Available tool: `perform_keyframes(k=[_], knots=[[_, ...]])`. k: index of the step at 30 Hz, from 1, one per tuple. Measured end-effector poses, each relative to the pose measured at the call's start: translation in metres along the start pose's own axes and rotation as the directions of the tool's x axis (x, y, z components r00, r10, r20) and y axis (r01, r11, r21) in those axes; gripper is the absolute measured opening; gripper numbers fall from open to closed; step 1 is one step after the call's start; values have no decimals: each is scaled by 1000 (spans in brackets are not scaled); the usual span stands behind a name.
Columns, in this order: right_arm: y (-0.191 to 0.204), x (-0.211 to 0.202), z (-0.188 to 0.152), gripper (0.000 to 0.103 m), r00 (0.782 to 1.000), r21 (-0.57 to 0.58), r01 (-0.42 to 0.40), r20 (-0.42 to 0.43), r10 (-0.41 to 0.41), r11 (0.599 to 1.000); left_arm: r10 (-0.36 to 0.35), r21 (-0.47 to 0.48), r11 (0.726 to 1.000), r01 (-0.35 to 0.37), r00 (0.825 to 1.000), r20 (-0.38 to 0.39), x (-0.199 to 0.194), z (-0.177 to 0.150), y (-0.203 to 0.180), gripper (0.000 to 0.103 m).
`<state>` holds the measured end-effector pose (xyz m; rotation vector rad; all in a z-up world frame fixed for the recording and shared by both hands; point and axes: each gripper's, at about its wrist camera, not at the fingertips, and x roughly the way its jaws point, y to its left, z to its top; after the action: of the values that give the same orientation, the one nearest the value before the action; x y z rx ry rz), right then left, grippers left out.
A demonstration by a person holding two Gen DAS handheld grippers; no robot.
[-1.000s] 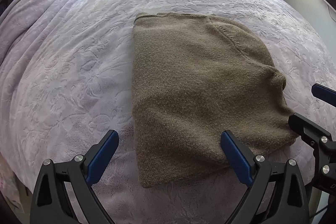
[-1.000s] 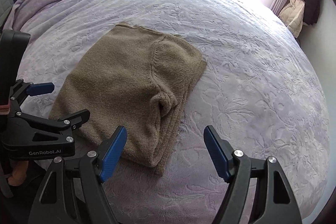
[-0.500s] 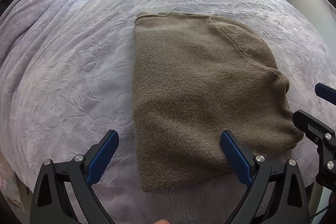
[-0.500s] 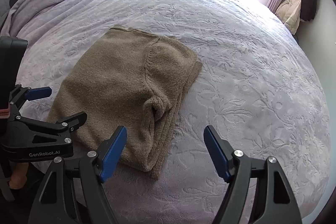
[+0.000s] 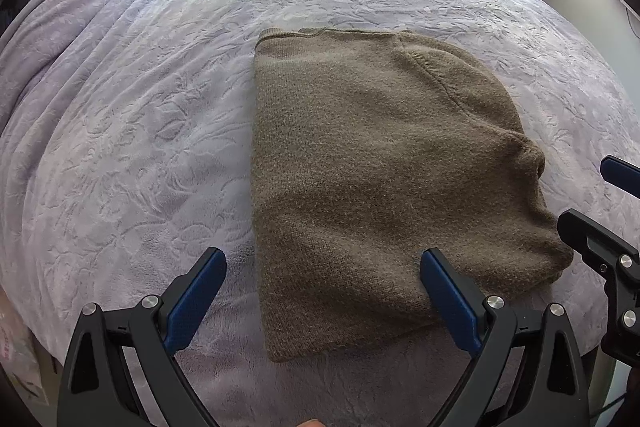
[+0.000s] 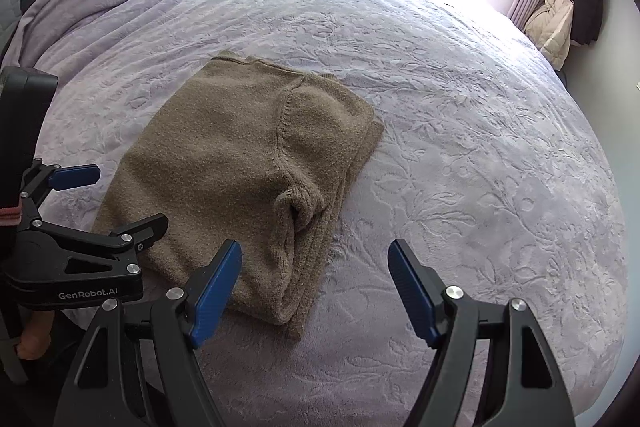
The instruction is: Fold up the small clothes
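While both grippers gape (empty), the sweater [image 5: 376, 163] lies folded.

Your left wrist view looks down from the bed's [image 5: 120, 147] near edge, close over the sweater [image 5: 380, 167]. Your right wrist view faces likewise from further right; both share the sweater [image 6: 240, 167] and bed [image 6: 480, 147].

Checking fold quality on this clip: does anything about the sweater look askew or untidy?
Mostly neat, but the brown sweater has a bunched pucker near its right edge, and layered edges stick out unevenly there. Both grippers are open, clear of it.
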<state>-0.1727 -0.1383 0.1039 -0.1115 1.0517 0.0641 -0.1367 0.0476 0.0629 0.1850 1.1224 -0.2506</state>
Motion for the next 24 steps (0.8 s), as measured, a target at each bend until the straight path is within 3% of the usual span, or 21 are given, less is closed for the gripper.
perform_keyframes(k=[24], knots=[[3,-6,-1,79,1000,-5,2,12,-2,1000,0,8,1000,-1,1000,14,-4,-1,-2,98]])
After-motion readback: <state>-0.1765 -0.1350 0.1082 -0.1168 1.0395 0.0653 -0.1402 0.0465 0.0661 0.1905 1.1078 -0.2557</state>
